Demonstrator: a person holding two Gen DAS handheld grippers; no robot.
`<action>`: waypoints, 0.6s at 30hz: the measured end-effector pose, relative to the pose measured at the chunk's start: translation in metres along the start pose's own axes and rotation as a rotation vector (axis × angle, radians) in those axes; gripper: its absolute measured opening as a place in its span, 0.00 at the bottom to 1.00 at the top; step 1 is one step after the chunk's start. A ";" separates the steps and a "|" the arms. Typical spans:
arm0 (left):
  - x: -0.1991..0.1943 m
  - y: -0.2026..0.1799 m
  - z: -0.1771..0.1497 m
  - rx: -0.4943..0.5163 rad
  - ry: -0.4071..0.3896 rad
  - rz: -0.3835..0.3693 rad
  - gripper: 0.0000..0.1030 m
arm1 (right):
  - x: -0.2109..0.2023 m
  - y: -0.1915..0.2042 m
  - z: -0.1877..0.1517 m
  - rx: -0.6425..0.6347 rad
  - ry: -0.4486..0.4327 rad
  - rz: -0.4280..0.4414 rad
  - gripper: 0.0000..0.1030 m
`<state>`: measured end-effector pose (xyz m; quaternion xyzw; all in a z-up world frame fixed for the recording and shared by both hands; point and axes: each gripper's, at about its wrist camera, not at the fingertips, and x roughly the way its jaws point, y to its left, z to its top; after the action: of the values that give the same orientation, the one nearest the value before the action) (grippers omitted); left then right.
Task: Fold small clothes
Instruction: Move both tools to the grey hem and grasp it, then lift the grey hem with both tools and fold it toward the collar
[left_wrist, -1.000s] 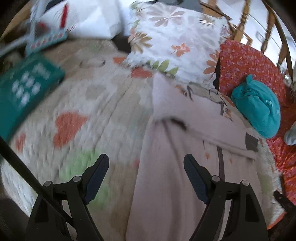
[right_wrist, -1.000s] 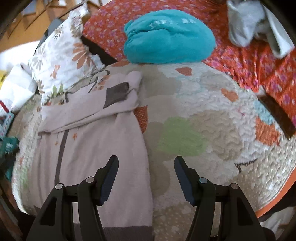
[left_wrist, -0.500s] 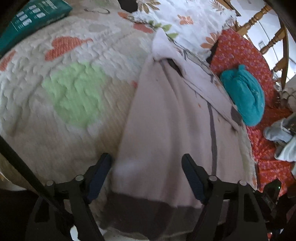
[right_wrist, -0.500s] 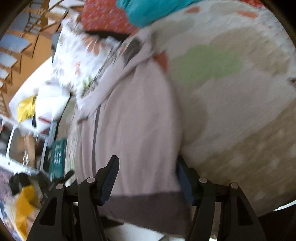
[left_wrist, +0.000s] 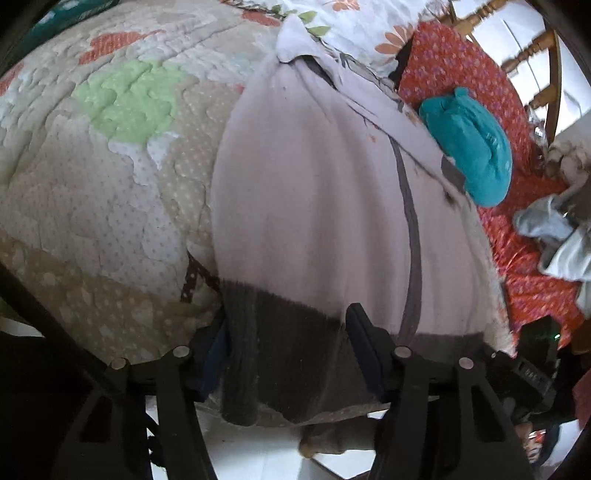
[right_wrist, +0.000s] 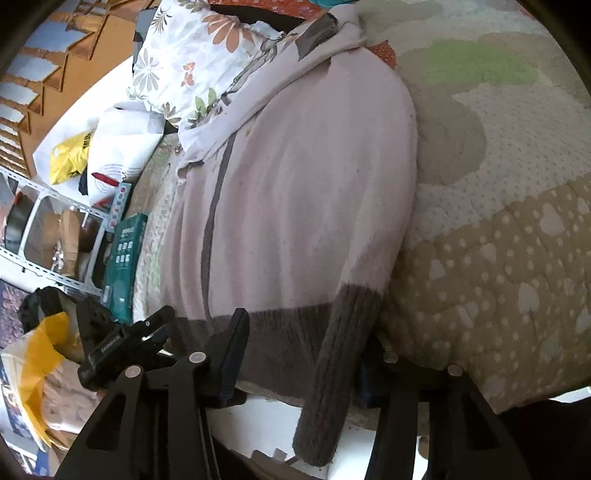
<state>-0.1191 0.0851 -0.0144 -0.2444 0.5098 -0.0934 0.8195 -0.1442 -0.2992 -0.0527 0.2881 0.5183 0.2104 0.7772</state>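
Note:
A pale pink sweater (left_wrist: 314, 192) with a dark grey hem band (left_wrist: 288, 350) lies spread on the quilted bed, hem hanging over the near edge. My left gripper (left_wrist: 288, 354) is open, its jaws straddling the hem's left corner. In the right wrist view the same sweater (right_wrist: 303, 192) shows with its grey hem (right_wrist: 288, 332) and a grey cuff (right_wrist: 332, 369) hanging down. My right gripper (right_wrist: 299, 354) is open, jaws either side of the hem's right corner. A folded teal garment (left_wrist: 469, 144) lies beyond the sweater.
A floral pillow (right_wrist: 192, 62) lies at the sweater's far end. A red patterned cover (left_wrist: 517, 258) carries loose grey clothes (left_wrist: 554, 236). A green box (right_wrist: 123, 258), metal shelving (right_wrist: 44, 236) and bags (right_wrist: 70, 155) stand beside the bed. The patterned quilt (left_wrist: 110, 166) lies under the sweater.
Both grippers have dropped back and down from over the sweater's body to its grey hem at the bed's near edge. Both jaws stay open.

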 end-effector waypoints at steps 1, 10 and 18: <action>-0.001 0.000 0.000 0.000 -0.003 0.027 0.34 | 0.000 0.001 0.001 -0.007 -0.001 -0.019 0.41; -0.056 0.032 -0.005 -0.126 -0.079 -0.065 0.06 | -0.022 -0.004 -0.010 0.001 0.010 -0.004 0.09; -0.079 0.030 -0.016 -0.108 -0.088 -0.081 0.06 | -0.037 -0.005 -0.024 -0.021 0.027 0.001 0.07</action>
<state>-0.1725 0.1376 0.0278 -0.3125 0.4675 -0.0879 0.8222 -0.1800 -0.3211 -0.0377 0.2773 0.5264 0.2201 0.7730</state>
